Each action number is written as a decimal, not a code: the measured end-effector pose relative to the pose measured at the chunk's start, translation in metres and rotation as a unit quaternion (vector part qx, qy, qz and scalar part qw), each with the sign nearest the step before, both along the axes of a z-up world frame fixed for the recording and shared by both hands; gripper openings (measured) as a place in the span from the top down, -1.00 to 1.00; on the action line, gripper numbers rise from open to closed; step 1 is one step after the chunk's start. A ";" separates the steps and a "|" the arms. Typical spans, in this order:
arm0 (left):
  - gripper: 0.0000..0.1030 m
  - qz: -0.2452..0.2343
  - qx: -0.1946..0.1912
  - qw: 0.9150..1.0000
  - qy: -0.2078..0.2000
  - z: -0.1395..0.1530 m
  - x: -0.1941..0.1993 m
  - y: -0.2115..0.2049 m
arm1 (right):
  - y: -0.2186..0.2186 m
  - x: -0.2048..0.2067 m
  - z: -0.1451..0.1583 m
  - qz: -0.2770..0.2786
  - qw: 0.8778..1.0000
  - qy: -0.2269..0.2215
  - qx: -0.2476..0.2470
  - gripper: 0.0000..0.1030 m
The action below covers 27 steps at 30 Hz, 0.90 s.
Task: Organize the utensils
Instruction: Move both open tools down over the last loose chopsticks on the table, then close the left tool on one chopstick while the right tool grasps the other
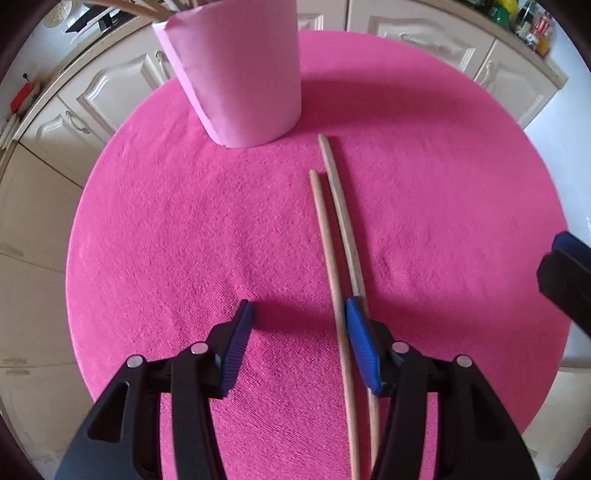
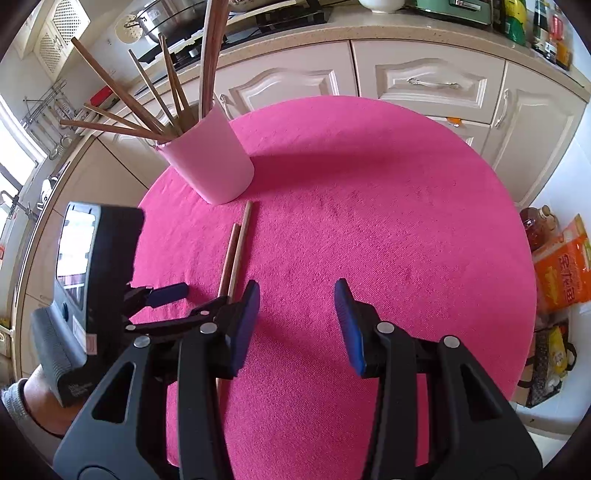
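On the pink cloth (image 1: 184, 229), two chopsticks (image 1: 334, 258) lie side by side, their far tips just short of the pink cup (image 1: 240, 74) that stands at the cloth's far edge. More chopsticks (image 2: 147, 107) stand fanned out in that cup. My left gripper (image 1: 299, 314) hangs over the near part of the pair with its jaws spread: one stick runs between the pads, close by the right-hand pad (image 1: 360, 339), and the other passes under that same finger. I see no pad pressing on either stick. My right gripper (image 2: 295, 295) is just to the right of the pair, jaws apart with only cloth between them. From the right wrist view I see the left gripper's black body and the hand (image 2: 40, 402) holding it. Beyond the table run cream cabinets (image 2: 424, 81) under a cluttered counter (image 2: 461, 26).
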<state>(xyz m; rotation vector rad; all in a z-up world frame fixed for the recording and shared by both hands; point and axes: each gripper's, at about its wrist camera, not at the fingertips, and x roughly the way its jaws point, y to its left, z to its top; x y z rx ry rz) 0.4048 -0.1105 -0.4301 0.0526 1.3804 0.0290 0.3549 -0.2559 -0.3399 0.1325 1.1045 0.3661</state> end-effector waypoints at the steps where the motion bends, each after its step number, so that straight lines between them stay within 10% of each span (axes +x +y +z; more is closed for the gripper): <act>1: -0.01 0.003 0.001 1.000 0.006 0.000 0.003 -0.001 | -0.001 0.001 -0.001 0.000 1.000 0.005 0.001 0.19; 12: 0.89 0.030 -0.088 0.995 0.023 0.003 -0.001 0.042 | 0.011 0.013 -0.010 0.007 0.999 0.034 -0.003 0.19; 27: 0.90 0.109 -0.190 0.975 -0.031 0.034 -0.048 0.130 | 0.091 0.060 -0.039 0.050 0.993 0.107 -0.030 0.34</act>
